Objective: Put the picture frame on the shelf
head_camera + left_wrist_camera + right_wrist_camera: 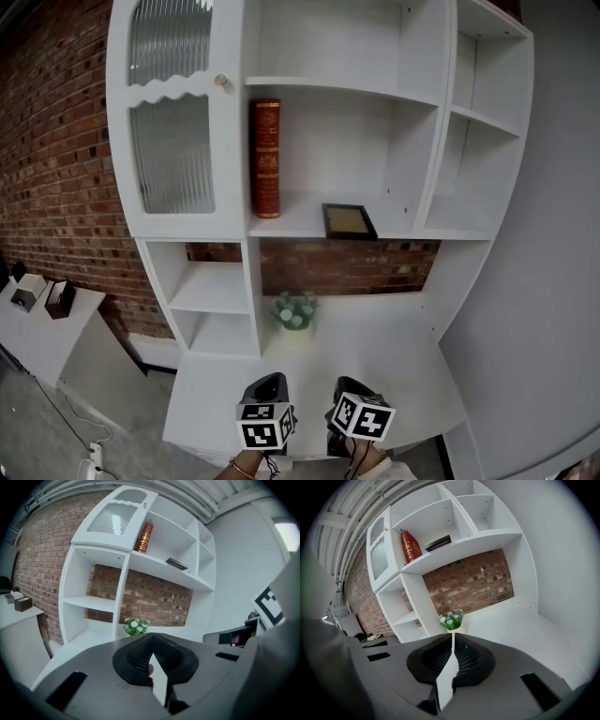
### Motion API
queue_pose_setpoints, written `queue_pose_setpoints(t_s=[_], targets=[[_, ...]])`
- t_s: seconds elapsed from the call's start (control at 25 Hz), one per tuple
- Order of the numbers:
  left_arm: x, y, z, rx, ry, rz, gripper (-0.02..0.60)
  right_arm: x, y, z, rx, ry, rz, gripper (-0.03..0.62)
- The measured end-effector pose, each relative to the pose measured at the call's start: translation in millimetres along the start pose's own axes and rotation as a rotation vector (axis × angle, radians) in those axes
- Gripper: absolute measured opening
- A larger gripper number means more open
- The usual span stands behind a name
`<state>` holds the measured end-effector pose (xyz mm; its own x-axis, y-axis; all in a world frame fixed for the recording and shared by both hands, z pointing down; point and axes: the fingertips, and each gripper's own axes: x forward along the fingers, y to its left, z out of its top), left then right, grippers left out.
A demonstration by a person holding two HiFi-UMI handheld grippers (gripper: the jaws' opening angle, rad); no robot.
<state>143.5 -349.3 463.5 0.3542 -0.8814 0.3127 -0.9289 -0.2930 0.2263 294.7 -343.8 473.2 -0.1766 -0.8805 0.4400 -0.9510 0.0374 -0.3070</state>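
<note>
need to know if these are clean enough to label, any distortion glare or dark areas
Head view: even light, no glare, shelf unit bows outward, picture frame sharp. Left gripper view: strong fisheye, black corners, light panel washed out at the right edge. Right gripper view: same fisheye, dark rim, potted flowers clear.

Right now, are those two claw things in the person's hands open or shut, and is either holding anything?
Left gripper: closed, holding nothing.
Right gripper: closed, holding nothing.

The picture frame (349, 221) sits on the shelf (302, 221) near a red book (265, 157).
</note>
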Motion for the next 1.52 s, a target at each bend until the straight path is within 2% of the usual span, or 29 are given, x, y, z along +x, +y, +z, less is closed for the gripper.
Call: queue_pose_setpoints(t_s=[0.36, 0.6, 0.96, 1.52], targets=[[-35.8, 6.7, -8.7, 0.088, -0.005, -0.079, -0.002, -29.3, 39.9, -34.3, -0.054, -0.021, -0.054, 0.031], [-46.8, 11.0, -28.2, 0.065, 0.033, -0.121, -0.002, -40.1, 50.9, -59.5, -0.028, 0.004, -0.078, 0.029], [-40.4, 12.1, -9.9, 0.063, 0.017, -0.128, -0.002, -44.2, 61.2, -32.3, -0.044, -0.043, -0.049, 0.024], [-25.0, 8.0, 3.8, 0.059, -0.006, -0.103, -0.002, -31.9, 54.7, -17.4, -0.067, -0.042, -0.019, 0.023]])
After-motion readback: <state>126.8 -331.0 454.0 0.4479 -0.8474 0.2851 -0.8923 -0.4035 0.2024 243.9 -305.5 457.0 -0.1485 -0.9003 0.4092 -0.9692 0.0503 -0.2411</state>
